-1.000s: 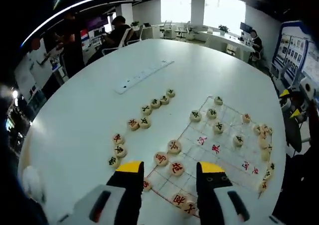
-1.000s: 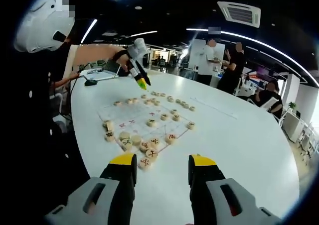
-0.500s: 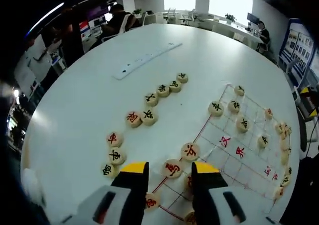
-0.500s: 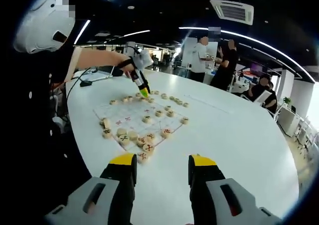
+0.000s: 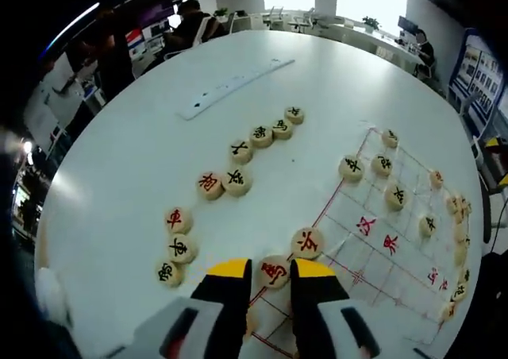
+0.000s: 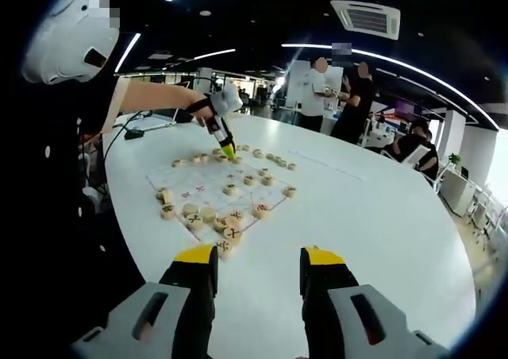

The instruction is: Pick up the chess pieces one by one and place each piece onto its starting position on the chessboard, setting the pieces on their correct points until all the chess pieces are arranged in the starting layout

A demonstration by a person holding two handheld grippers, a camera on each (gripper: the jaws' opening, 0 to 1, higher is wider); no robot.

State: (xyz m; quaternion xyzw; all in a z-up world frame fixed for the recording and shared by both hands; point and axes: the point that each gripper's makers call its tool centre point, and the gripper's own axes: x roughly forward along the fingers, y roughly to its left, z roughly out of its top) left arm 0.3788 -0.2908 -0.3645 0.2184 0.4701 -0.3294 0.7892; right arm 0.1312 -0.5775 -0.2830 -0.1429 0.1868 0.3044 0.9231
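Observation:
On the white round table lies a red-lined chessboard [image 5: 373, 240] [image 6: 208, 192] with round wooden pieces. My left gripper [image 5: 271, 270] is low over the board's near corner, shut on a red-marked piece [image 5: 274, 272] that sits between its yellow tips. Another red-marked piece [image 5: 307, 241] lies just beyond. Several loose pieces [image 5: 236, 180] trail across the table left of the board. In the right gripper view the left gripper [image 6: 225, 146], held by a hand, points down at the board's far side. My right gripper [image 6: 258, 268] hovers open, well short of the nearest pieces [image 6: 226, 232], holding nothing.
A long white strip [image 5: 234, 87] lies on the table beyond the loose pieces. More pieces crowd the board's right edge [image 5: 456, 212]. People stand past the table's far side [image 6: 321, 89]. Bare tabletop [image 6: 357, 208] spreads to the right of the board.
My left gripper came down and forward to the board's corner, and its jaws narrowed from wide apart onto the red-marked piece. The right gripper stayed open, its view pulling back slightly.

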